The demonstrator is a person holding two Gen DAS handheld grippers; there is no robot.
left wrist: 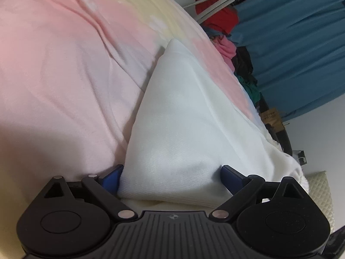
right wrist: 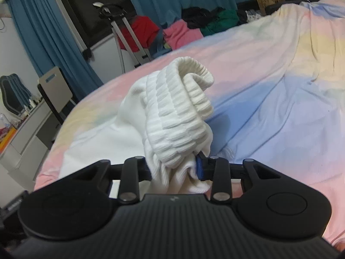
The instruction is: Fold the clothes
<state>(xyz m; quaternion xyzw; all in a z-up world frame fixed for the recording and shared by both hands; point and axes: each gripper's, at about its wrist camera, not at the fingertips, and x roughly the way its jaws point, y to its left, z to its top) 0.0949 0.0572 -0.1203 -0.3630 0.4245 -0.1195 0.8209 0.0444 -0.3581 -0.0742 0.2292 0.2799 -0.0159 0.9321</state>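
My right claw [right wrist: 175,168] is pinched on the ribbed, elasticated band of a white knit garment [right wrist: 172,112] – the band bunches into soft ridges and flops over in a curl above the pads. My left claw [left wrist: 170,174] stands wide, its blue fingers [left wrist: 112,178] either side of a smooth flap of the same white garment [left wrist: 183,118], with cloth between them but no squeeze that I can see.

The garment lies on the bed, on a pastel bedspread [left wrist: 64,64] washed in pink, yellow and pale blue, soft and creased in long shallow folds. From the left view the white cloth runs to a neat tapered point with a clean folded edge; from the right it is still a rumpled heap. I judge the fold only partly made – one edge laid flat, the banded end yet to be brought over and smoothed.

Beyond the bed a pile of other clothes [right wrist: 181,32] – red, pink, green, black – waits before teal curtains [right wrist: 43,32], so most of the job looks undone.
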